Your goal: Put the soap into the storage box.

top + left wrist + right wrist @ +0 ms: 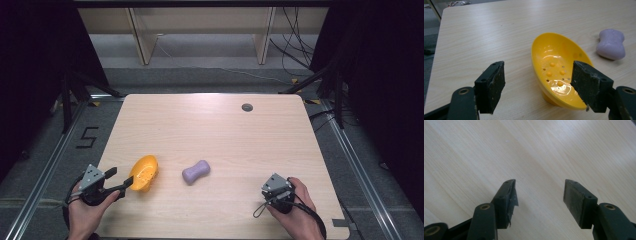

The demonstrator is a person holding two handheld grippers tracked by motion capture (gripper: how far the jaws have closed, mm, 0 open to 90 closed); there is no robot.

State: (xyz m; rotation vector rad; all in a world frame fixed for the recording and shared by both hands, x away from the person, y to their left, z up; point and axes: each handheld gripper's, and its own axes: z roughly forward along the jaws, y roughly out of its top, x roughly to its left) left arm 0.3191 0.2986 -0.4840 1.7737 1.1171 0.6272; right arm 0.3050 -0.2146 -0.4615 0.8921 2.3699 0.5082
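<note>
Overhead, left tool (121, 182) sitting open beside glossy yellow perforated plastic soap dish (144, 172) on pale wooden table (225, 130), lilac peanut-shaped soap bar (195, 171) lying nearby, left gripper view, jaws flanking dish, right gripper view, right tool (539, 195) gaping over bare wood.

pale wood table (215, 125) on grey floor (200, 75); dark curtains (30, 75), perhaps, flank wooden shelving (200, 30).

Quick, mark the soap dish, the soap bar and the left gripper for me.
soap dish (554, 67), left gripper view, on its holed inner bottom.
soap bar (195, 171), high view, on its narrow middle.
left gripper (121, 180), high view, between its fingers' tips.
</note>
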